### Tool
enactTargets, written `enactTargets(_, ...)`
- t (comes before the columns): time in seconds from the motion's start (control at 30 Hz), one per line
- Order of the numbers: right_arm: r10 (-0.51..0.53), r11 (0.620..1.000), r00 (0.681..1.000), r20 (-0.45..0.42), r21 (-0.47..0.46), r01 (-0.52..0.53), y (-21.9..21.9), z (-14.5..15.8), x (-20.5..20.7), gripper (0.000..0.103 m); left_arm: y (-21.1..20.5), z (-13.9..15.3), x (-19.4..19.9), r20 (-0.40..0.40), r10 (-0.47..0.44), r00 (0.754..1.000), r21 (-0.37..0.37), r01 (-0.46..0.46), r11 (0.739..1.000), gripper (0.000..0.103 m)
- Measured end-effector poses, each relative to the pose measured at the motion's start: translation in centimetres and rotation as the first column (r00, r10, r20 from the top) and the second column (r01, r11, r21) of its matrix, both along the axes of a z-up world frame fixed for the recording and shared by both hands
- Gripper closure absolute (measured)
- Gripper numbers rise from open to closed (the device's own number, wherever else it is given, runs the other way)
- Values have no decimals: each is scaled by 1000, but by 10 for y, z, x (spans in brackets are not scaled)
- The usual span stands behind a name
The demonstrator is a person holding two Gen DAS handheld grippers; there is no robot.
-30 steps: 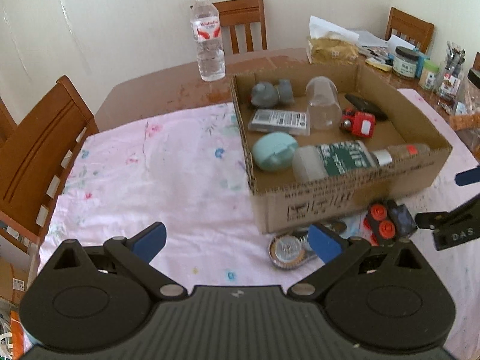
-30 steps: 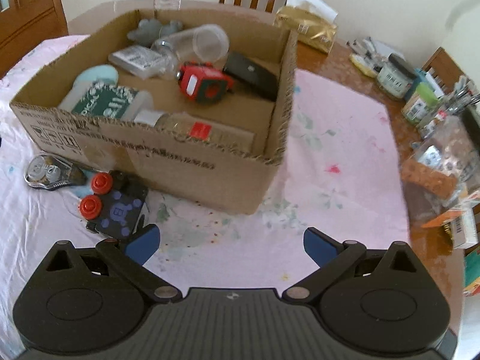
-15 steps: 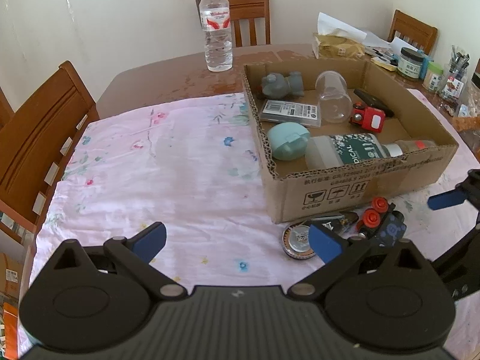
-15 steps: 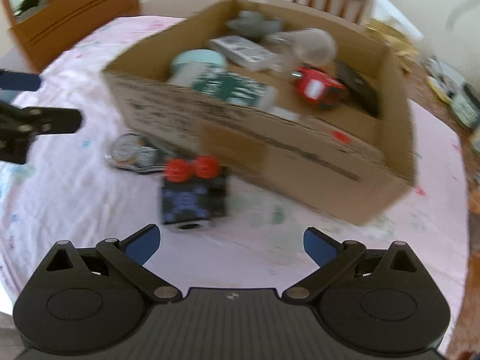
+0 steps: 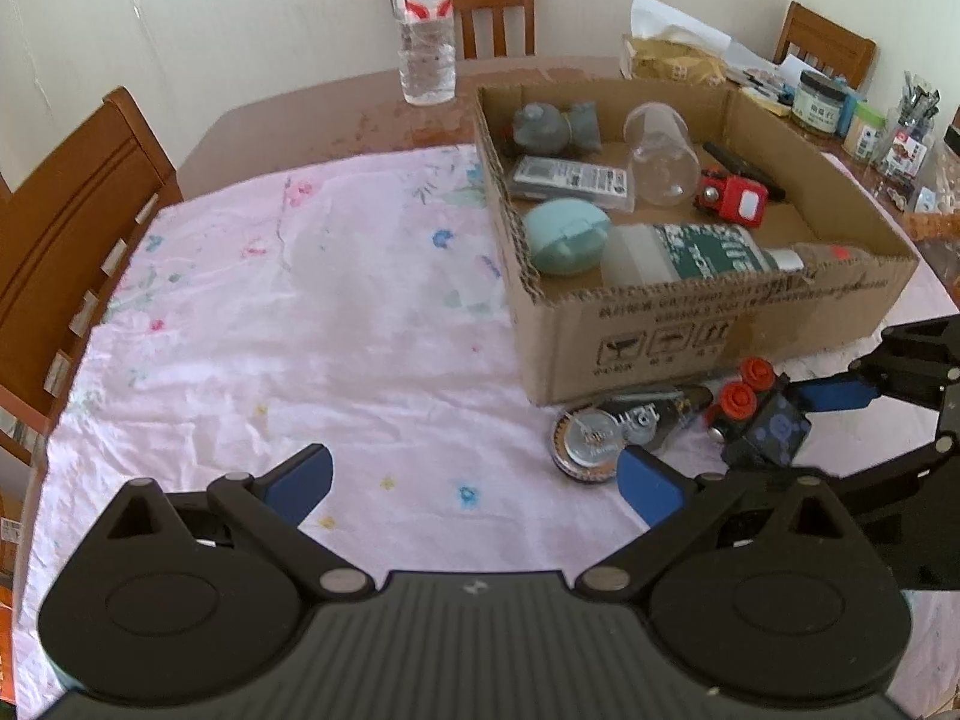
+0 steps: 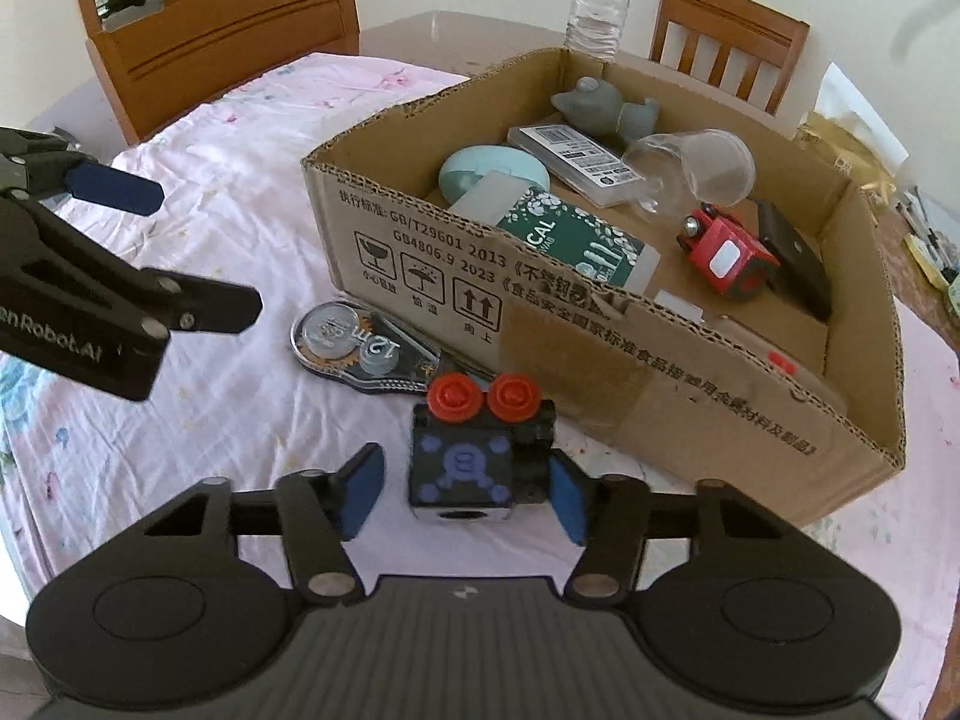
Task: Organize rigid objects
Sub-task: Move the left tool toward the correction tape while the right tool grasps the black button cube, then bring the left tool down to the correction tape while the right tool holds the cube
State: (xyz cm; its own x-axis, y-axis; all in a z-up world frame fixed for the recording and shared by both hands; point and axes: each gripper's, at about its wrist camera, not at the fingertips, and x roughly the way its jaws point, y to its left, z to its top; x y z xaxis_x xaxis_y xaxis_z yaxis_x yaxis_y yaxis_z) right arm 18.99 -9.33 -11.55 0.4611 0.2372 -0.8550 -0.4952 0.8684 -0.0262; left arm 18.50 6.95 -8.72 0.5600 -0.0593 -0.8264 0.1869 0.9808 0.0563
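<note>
A black cube toy with two red knobs (image 6: pixel 474 456) sits on the pink cloth by the front of the cardboard box (image 6: pixel 600 354). My right gripper (image 6: pixel 465 492) is open, its fingers on either side of the cube; the right pad is close to it, the left pad apart. A clear correction-tape dispenser (image 6: pixel 360 345) lies just beyond the cube. My left gripper (image 5: pixel 474 477) is open and empty above the cloth, left of the dispenser (image 5: pixel 606 429) and cube (image 5: pixel 759 417). The box (image 5: pixel 720 330) holds several objects.
A water bottle (image 5: pixel 426 24) stands on the bare table behind the box. Wooden chairs (image 5: pixel 66 222) surround the table. Jars and clutter (image 5: pixel 840 102) crowd the far right edge. In the right wrist view the left gripper (image 6: pixel 114 192) hangs at the left.
My right gripper has swung left and closed in around the cube, its fingers narrowing beside it. My left gripper has pulled back and stayed open.
</note>
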Motion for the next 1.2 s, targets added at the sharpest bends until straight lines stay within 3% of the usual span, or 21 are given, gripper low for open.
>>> enactTargets(0.5,-177,983,984,2,-42,177,-60,2,-12,49,-42,-19,2,-61,-67,996,-15,66,998,2)
enactTargets(0.57,-187,981,982,0,-51,186,-68,0,-13,44,-47,-23,4,-74,-63,995,-16,62,998,2)
enactTargets(0.63,-187,981,982,-3,-60,186,-73,-2,-16,23,-51,-27,6,-91,-58,994,-21,56,998,2)
enactTargets(0.7,-180,982,984,14,-60,180,-76,-3,-20,13,-55,-31,7,-104,-43,994,-22,41,999,2)
enactTargets(0.83,-161,985,987,-6,-60,160,-78,-10,-24,1,-58,-37,7,-114,12,993,-43,-17,999,1)
enactTargets(1.0,-157,988,987,-35,-6,157,-83,-15,-26,0,-65,-38,9,-103,60,993,-41,-65,997,1)
enactTargets(1.2,-155,988,988,-11,2,155,-83,-16,-29,0,-75,-39,21,-87,113,990,-44,-117,992,1)
